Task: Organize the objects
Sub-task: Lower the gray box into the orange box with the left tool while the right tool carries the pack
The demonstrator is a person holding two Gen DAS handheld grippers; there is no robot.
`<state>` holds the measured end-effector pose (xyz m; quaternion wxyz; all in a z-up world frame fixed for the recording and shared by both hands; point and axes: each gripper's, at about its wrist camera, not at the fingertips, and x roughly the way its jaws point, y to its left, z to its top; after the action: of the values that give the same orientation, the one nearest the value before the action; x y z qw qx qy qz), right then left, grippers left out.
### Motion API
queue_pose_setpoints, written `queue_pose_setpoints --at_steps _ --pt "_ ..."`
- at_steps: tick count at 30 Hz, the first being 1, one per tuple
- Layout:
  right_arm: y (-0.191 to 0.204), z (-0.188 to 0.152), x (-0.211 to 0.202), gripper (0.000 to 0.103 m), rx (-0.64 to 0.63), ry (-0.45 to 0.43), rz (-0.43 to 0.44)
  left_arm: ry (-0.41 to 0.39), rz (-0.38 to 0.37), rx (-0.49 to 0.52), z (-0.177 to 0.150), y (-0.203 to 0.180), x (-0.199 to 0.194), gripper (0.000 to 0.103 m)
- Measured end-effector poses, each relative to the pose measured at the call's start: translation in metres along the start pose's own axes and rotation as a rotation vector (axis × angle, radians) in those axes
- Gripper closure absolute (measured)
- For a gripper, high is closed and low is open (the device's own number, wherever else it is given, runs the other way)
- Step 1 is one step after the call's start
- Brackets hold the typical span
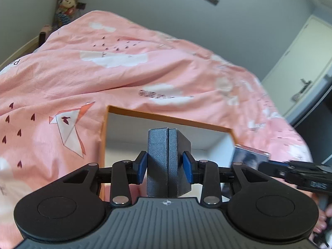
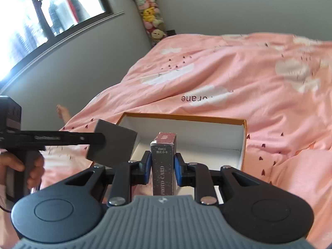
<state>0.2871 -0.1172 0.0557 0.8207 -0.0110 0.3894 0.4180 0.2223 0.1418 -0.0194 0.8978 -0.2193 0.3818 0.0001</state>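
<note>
My left gripper (image 1: 165, 167) is shut on a dark grey textured box (image 1: 167, 159), held upright above the near part of an open orange-rimmed box (image 1: 166, 118) with a white inside. My right gripper (image 2: 161, 169) is shut on a slim dark photo-card box (image 2: 164, 164), also upright in front of the same open box (image 2: 182, 116). In the right wrist view the left gripper's arm (image 2: 51, 139) reaches in from the left with the grey box (image 2: 113, 145) over the open box's left corner. In the left wrist view the card box (image 1: 250, 157) shows blurred at right.
The open box lies on a bed under a pink duvet (image 1: 124, 72) with cloud and crane prints. A column of plush toys (image 2: 150, 16) stands in the far corner, a window (image 2: 41, 14) on the left wall, a white door (image 1: 298, 68) at right. A hand (image 2: 12, 164) holds the left tool; a bare foot (image 2: 63, 112) rests beside the bed.
</note>
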Motion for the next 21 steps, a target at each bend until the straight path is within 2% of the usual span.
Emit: queue_pose_setpoints --at_steps 5,14,21 --pt "-0.016 0.006 0.033 0.079 0.056 0.02 -0.002 0.048 0.164 0.098 0.005 -0.005 0.042 0.062" --pt "-0.041 0.014 0.09 0.079 0.141 0.061 0.008 0.127 0.238 0.197 0.009 -0.015 0.082 0.062" --pt "-0.048 0.021 0.122 0.079 0.157 0.091 0.028 0.141 0.268 0.215 0.008 -0.013 0.095 0.062"
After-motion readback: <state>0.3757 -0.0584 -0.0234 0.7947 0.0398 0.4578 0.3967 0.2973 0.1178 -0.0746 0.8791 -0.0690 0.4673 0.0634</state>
